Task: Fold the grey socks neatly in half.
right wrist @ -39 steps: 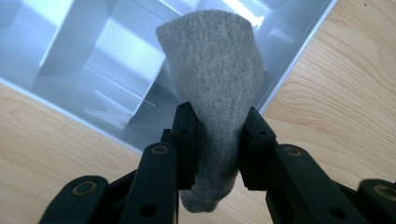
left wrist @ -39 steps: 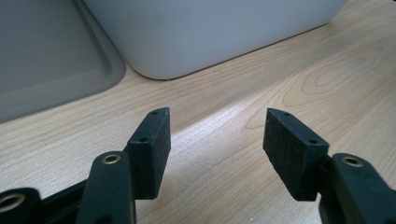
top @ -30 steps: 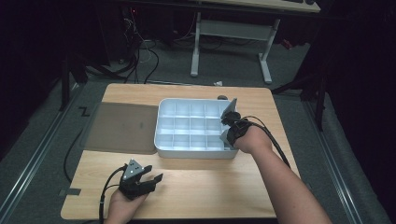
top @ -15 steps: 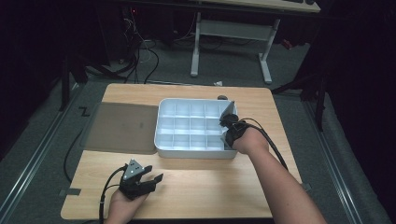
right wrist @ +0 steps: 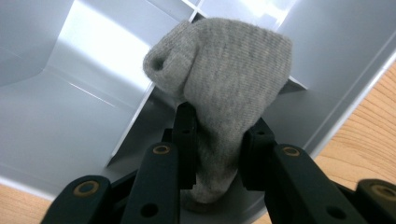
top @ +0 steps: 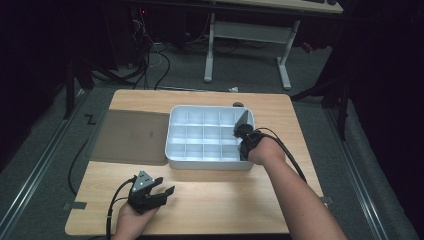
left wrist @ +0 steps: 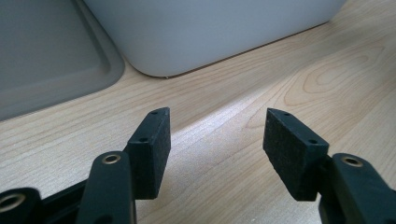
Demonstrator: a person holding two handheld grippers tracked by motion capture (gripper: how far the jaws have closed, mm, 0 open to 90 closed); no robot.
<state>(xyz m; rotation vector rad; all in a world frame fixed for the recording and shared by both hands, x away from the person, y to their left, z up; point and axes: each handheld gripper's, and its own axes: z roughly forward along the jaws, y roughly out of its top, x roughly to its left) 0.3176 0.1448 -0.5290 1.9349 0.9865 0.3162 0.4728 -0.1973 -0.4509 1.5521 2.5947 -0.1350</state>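
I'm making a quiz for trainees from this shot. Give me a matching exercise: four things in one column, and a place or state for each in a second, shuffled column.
Things:
1. right tool
2. left tool
3. grey sock
4. flat grey lid

Places or states:
A. lies on the table left of the white divided bin
B. open, over bare wood near the table's front edge
C. shut on the sock at the bin's right end
D. pinched between two black jaws, above the bin's compartments

Pairs: 1-C, 2-B, 3-D, 4-A
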